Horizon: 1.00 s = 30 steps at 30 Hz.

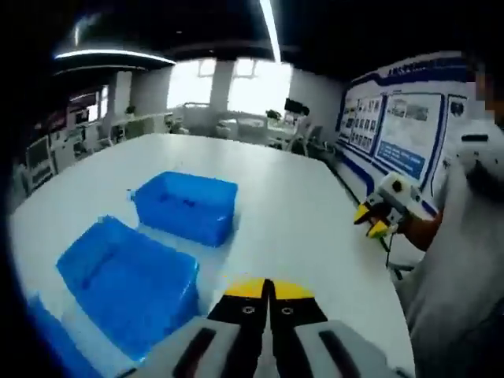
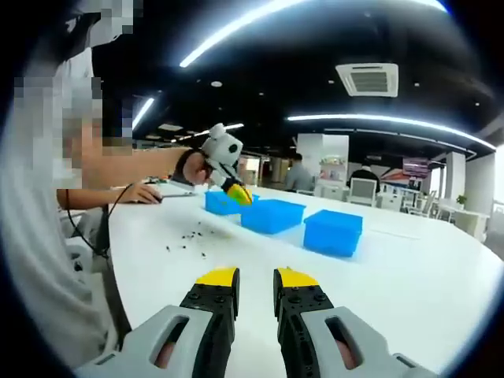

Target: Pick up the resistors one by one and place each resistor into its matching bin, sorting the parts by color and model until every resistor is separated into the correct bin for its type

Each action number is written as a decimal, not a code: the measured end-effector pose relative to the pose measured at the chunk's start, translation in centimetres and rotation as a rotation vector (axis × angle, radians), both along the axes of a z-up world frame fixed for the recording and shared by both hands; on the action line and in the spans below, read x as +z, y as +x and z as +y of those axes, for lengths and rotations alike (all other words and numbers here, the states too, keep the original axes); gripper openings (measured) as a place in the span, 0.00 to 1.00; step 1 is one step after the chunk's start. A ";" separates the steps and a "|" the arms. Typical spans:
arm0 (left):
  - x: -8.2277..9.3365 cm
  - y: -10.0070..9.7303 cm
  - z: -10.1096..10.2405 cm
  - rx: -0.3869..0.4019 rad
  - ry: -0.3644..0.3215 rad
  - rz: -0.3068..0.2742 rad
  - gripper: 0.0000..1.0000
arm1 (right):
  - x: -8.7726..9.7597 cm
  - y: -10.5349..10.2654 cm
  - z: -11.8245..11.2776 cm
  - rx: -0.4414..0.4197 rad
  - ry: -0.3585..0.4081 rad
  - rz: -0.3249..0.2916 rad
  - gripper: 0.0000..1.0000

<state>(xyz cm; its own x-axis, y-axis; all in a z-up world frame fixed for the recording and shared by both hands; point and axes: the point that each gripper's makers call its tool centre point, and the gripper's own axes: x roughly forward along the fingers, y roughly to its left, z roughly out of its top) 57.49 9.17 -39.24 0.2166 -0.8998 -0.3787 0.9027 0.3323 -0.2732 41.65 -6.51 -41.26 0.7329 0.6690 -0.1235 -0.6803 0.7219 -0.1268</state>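
Scattered resistors [image 2: 187, 235], ahead-left of the slightly parted, empty right gripper [image 2: 256, 277] and short of the blue bins [image 2: 272, 214], are probably light, with bendable leads, best pinched mid-body; left gripper [image 1: 269, 288] closed, apparently empty.

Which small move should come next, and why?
Probably bring the right gripper forward and down to the scattered resistors on the white table. Its fingers stand apart and hold nothing, and the parts lie loose before the three blue bins, none picked yet.
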 end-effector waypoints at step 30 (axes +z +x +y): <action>3.4 6.9 5.6 0.499 0.081 -0.214 0.21 | 0.1 0.1 -0.2 -0.013 0.018 0.010 0.20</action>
<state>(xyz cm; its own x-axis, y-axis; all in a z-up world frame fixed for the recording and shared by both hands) 64.40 14.76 -35.80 0.6895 -0.6378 -0.3431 0.6628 0.7467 -0.0560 41.70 -6.74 -41.17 0.7402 0.6617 -0.1191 -0.6721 0.7326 -0.1071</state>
